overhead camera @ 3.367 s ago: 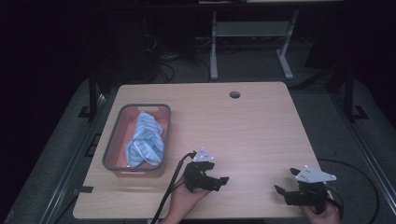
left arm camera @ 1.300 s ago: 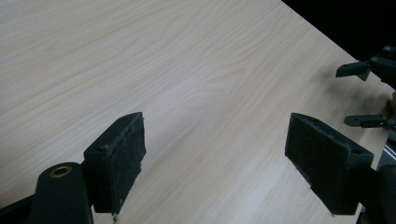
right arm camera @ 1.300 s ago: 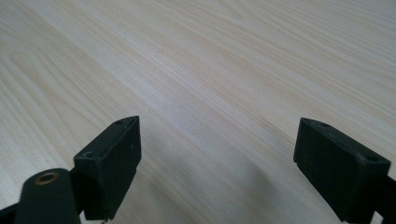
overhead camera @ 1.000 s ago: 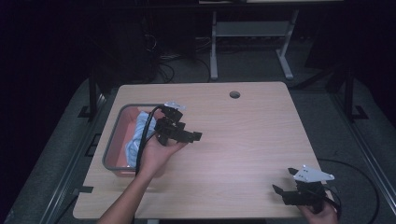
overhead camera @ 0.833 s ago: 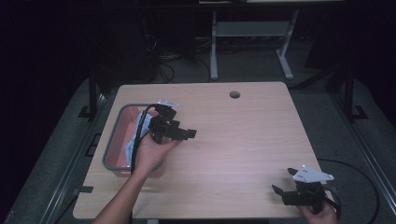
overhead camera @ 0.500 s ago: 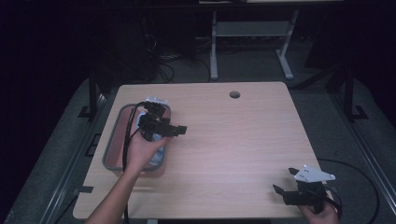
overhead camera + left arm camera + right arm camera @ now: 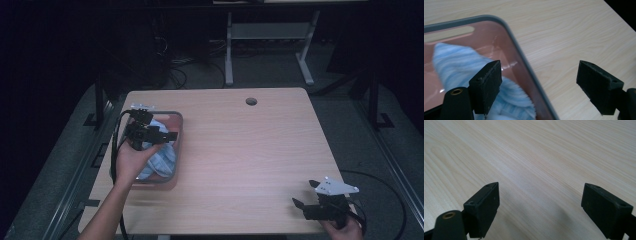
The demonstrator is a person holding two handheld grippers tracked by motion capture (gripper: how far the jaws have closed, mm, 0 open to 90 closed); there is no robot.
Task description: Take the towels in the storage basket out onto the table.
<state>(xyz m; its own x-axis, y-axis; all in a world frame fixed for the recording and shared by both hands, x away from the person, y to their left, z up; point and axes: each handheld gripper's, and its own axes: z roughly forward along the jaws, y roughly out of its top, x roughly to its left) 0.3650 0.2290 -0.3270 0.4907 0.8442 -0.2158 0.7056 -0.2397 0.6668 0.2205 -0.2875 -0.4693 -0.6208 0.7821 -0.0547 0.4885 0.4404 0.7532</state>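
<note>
on the left side of the surface (image 7: 240, 150) sits one tray (image 7: 176, 150), and in it lies one cloth (image 7: 161, 159). the tray is smooth reddish plastic with a grey rounded rim; the cloth is soft, blue-and-white striped, crumpled. the surface is pale wood grain with one round hole (image 7: 251, 101). there are two grippers: the left gripper (image 7: 172, 135) hovers above the tray, released, one jaw over the cloth and one past the rim in the left gripper view. the right gripper (image 7: 305, 193), released too, waits at the near right corner.
</note>
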